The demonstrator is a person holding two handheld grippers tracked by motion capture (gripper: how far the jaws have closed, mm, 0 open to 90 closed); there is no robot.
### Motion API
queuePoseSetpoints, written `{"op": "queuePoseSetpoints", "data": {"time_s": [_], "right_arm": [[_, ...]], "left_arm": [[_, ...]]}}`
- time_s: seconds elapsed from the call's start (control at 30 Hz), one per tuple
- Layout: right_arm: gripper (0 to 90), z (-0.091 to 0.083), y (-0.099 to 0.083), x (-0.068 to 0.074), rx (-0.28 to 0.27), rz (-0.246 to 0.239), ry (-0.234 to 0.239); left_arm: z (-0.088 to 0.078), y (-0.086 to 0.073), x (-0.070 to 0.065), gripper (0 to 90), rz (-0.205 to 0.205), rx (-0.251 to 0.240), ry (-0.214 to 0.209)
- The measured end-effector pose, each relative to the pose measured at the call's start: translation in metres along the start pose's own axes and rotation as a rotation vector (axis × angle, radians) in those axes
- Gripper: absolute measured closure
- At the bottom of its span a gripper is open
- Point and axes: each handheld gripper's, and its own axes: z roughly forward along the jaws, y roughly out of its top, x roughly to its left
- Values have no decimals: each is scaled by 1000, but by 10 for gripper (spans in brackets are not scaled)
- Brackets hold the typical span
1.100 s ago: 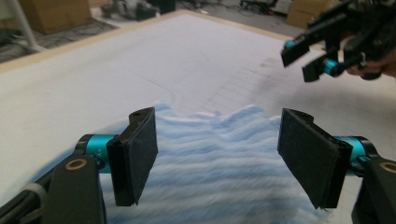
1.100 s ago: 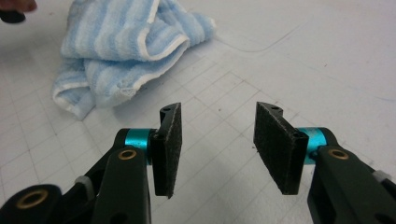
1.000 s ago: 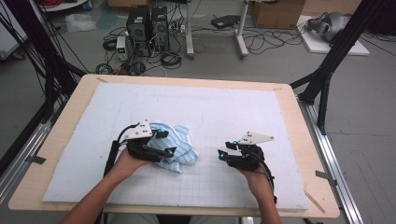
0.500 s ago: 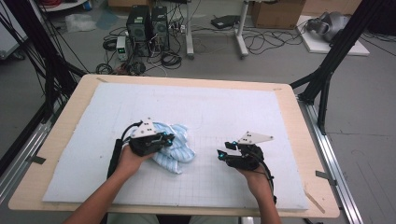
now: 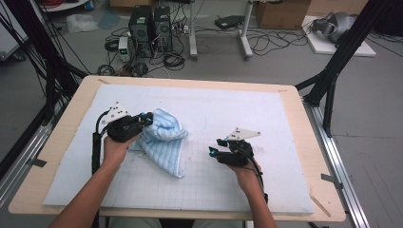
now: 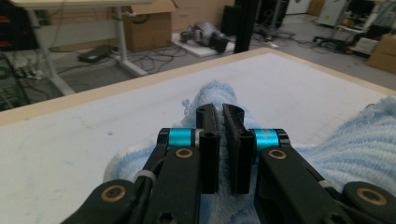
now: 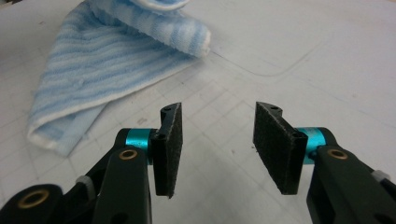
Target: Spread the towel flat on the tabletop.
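In the left gripper view the left gripper (image 6: pixel 223 116) hides the pinched fold of the towel (image 6: pixel 355 144), whose right side runs off the frame. In the right gripper view the towel's top is cut off

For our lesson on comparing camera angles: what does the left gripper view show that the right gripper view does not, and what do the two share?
Left gripper view alone: the left gripper with its jaws nearly together on a fold of the blue striped towel, the table's wooden edge, and the room behind with a cardboard box.

Right gripper view alone: the right gripper with jaws apart and nothing between them, and faint grid lines on the white mat.

Shared: the towel lying on the pale mat.
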Motion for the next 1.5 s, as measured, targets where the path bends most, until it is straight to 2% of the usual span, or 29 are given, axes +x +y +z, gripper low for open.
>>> {"op": "queuePoseSetpoints", "data": {"time_s": [0.07, 0.2, 0.27, 0.3, 0.33, 0.37, 0.4, 0.47, 0.53, 0.57, 0.6, 0.63, 0.67, 0.7, 0.87, 1.03, 1.2, 1.3, 1.37, 1.43, 1.47, 1.5], "right_arm": [[521, 11, 5, 3, 7, -8, 7], [503, 39, 14, 13, 40, -17, 69], [488, 54, 18, 25, 64, -37, 121], [463, 68, 21, 39, 69, -67, 173], [463, 68, 21, 39, 69, -67, 173], [449, 82, 23, 49, 67, -70, 219], [449, 82, 23, 49, 67, -70, 219], [458, 94, 25, 57, 86, -84, 222], [526, 104, 25, 63, 138, -111, 199], [630, 104, 26, 64, 132, -128, 200], [679, 103, 26, 63, 140, -128, 232], [775, 102, 25, 64, 149, -117, 242], [829, 100, 25, 63, 157, -124, 263], [848, 98, 25, 64, 166, -149, 263], [865, 78, 19, 63, 224, -201, 324], [868, 43, 2, 59, 278, -243, 376], [870, 9, -16, 44, 284, -210, 376], [868, -6, -23, 39, 296, -199, 381], [821, -13, -24, 34, 264, -177, 356], [663, -19, -21, 24, 183, -120, 332], [595, -26, -14, 11, 71, -45, 284], [595, -26, -14, 11, 71, -45, 284]], "left_arm": [[1, -1, 4, 849, -11, 4, 28], [4, -3, 8, 849, -20, -3, 50], [6, -4, 9, 849, -27, -4, 55], [8, -3, 10, 849, -29, 7, 49], [9, -3, 11, 849, -32, 3, 51], [10, -2, 11, 849, -37, 0, 48], [12, -2, 12, 849, -42, 0, 46], [14, -2, 12, 849, -44, -2, 48], [16, -3, 13, 849, -46, 6, 48], [16, -3, 13, 849, -46, 2, 51], [17, -3, 14, 849, -52, 4, 46], [18, -3, 15, 849, -53, 5, 47], [18, -3, 15, 850, -55, 1, 50], [19, -3, 15, 850, -60, 1, 47], [25, -5, 10, 851, -63, 13, 28], [35, -8, 1, 851, -64, 31, -7], [52, -12, -15, 851, -56, 66, -38], [58, -12, -23, 851, -37, 84, -51], [60, -13, -25, 848, -33, 89, -55], [59, -13, -24, 822, -51, 96, -59], [58, -13, -22, 668, -73, 96, -55], [57, -12, -19, 668, -98, 98, -49]]}}
